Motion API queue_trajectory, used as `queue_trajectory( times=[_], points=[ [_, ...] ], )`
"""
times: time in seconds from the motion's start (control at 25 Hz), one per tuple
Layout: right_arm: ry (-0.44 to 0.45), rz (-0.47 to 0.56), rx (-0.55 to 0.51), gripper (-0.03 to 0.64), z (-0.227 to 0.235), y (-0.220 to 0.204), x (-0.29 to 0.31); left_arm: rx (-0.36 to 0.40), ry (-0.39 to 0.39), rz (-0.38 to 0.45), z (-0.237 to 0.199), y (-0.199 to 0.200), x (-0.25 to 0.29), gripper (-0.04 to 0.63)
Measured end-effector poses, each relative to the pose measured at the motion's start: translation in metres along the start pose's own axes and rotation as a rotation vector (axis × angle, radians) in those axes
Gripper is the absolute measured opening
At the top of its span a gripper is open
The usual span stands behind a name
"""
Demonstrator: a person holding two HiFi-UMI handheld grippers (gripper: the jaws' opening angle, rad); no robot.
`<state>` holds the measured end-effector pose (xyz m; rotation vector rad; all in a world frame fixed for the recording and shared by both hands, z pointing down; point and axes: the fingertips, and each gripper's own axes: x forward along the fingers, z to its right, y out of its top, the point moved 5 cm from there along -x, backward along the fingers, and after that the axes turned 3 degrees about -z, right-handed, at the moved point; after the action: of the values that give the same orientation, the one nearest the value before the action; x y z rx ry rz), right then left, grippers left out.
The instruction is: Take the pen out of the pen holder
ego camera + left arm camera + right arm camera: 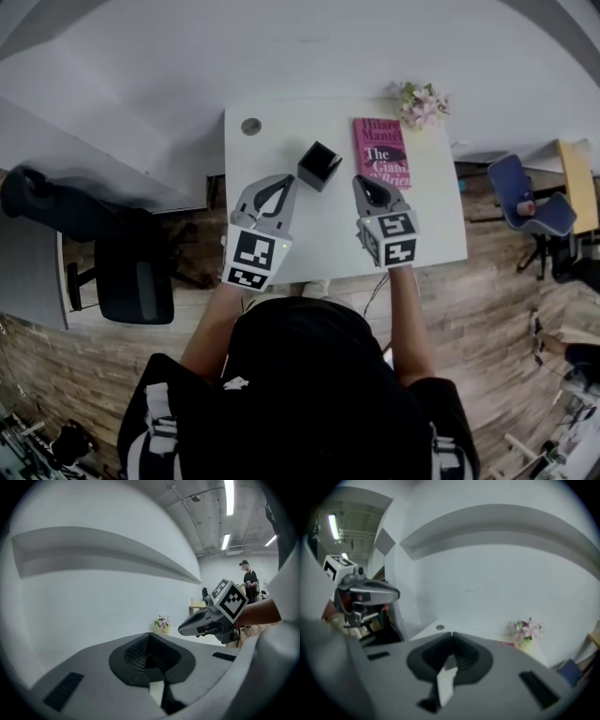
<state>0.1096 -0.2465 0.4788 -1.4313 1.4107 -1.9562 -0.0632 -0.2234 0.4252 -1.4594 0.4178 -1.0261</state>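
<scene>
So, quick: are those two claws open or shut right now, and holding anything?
Left gripper: closed, jaws together, holding nothing.
Right gripper: closed, jaws together, holding nothing.

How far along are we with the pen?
Nothing done: the pen holder stands untouched on the table, no pen discernible in it. In hand: left gripper and right gripper hover short of it, both shut and empty. Left: reach, grip, lift.

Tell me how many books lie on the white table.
1. The pink book lies on the table, between the black pen holder and the flowers. The right gripper covers its near edge and some tabletop, so another could be hidden.
</scene>
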Motion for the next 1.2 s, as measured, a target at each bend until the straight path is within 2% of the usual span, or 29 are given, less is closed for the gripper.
queue_trajectory(
  times=[0.28, 0.76, 0.84, 0.88, 1.2],
  points=[
    [0.078, -0.101, -0.037, 0.035, 0.011, -0.012, 0.040, -0.022, 0.048, -0.037, -0.008, -0.006, 0.015, 0.018],
    [0.129, -0.214, -0.086, 0.042, 0.030, -0.025, 0.091, -0.054, 0.120, -0.094, -0.021, -0.018, 0.023, 0.018],
    [0.141, -0.244, -0.093, 0.114, 0.032, -0.029, 0.101, -0.061, 0.129, -0.103, -0.022, -0.020, 0.023, 0.018],
    [0.148, -0.257, -0.095, 0.130, 0.033, -0.031, 0.105, -0.065, 0.133, -0.107, -0.023, -0.022, 0.023, 0.018],
    [0.184, -0.331, -0.119, 0.138, 0.033, -0.046, 0.143, -0.073, 0.163, -0.142, -0.029, -0.033, 0.025, 0.018]
  ],
)
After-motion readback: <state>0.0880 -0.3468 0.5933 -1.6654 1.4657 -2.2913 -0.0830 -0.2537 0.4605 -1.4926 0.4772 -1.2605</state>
